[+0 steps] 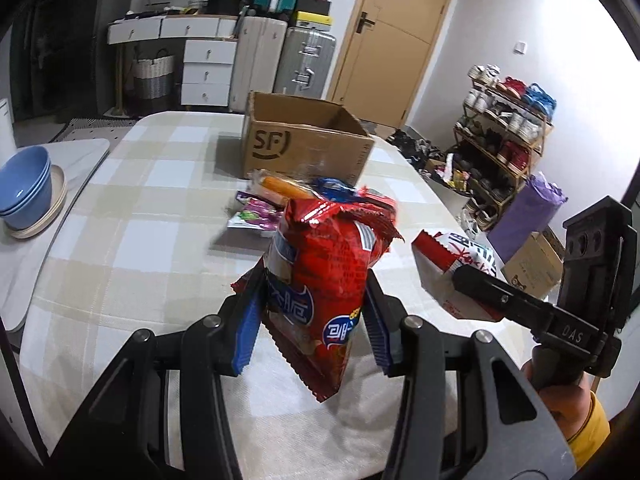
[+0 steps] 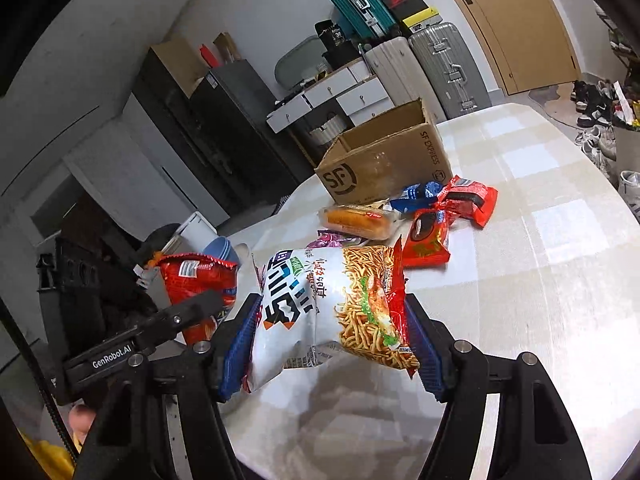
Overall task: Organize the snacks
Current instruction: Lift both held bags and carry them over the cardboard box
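My left gripper (image 1: 312, 328) is shut on a red snack bag (image 1: 320, 276) and holds it upright above the table; the bag also shows in the right wrist view (image 2: 200, 284). My right gripper (image 2: 332, 344) is shut on a white and red noodle-snack bag (image 2: 340, 308), lifted above the table; that bag shows at the right of the left wrist view (image 1: 452, 268). An open cardboard SF box (image 1: 308, 144) stands on the far side of the table, also in the right wrist view (image 2: 384, 156). Several loose snack packets (image 2: 424, 216) lie in front of it.
The table has a checked cloth (image 1: 140, 216). Blue bowls on a plate (image 1: 28, 192) stand on a side surface at left. Suitcases (image 1: 304, 64), drawers and a door stand behind. A shoe rack (image 1: 504, 132) and a purple bag (image 1: 524, 216) are to the right.
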Demonstrator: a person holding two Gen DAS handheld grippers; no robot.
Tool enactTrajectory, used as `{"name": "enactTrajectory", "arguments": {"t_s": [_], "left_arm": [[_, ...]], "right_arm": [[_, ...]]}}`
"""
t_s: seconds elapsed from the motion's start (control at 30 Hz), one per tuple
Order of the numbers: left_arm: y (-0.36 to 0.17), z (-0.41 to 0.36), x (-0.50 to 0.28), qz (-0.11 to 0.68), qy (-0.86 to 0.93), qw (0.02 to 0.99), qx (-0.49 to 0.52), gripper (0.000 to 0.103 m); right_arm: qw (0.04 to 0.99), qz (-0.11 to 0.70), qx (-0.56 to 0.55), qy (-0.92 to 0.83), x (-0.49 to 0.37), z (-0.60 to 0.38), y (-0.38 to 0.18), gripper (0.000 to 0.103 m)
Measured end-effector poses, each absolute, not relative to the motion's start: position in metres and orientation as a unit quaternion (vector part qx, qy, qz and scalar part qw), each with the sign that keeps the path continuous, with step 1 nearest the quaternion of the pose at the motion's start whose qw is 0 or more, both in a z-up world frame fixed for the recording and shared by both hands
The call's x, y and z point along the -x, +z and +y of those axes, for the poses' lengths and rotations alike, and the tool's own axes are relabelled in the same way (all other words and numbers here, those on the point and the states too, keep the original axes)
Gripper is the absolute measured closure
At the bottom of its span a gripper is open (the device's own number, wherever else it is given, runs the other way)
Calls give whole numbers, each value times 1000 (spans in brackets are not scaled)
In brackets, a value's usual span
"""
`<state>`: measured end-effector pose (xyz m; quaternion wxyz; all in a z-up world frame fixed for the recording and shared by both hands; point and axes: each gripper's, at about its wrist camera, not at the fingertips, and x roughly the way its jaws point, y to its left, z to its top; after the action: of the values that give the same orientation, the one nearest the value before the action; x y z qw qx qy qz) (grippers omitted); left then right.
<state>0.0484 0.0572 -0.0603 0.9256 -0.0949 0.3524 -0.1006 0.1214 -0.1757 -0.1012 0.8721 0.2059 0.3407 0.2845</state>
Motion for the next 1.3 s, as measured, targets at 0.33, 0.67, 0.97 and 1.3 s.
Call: {"name": "enactTrajectory", "arguments": {"t_s": [0.33, 0.67, 0.97, 1.3], "left_arm": [[-43, 38, -27, 343, -119, 928, 78, 60], [-39, 35, -32, 347, -120, 927, 76, 60], [-20, 54, -77, 340, -114, 929, 85, 60], [37, 68, -147, 301, -133, 940, 91, 60]], "right_arm": [[871, 330, -228, 286, -112, -186, -96, 34], [879, 300, -214, 301, -119, -185, -68, 34], [891, 278, -184, 308, -157, -185, -27, 33], [898, 263, -143, 323, -235, -169, 20, 33]]}}
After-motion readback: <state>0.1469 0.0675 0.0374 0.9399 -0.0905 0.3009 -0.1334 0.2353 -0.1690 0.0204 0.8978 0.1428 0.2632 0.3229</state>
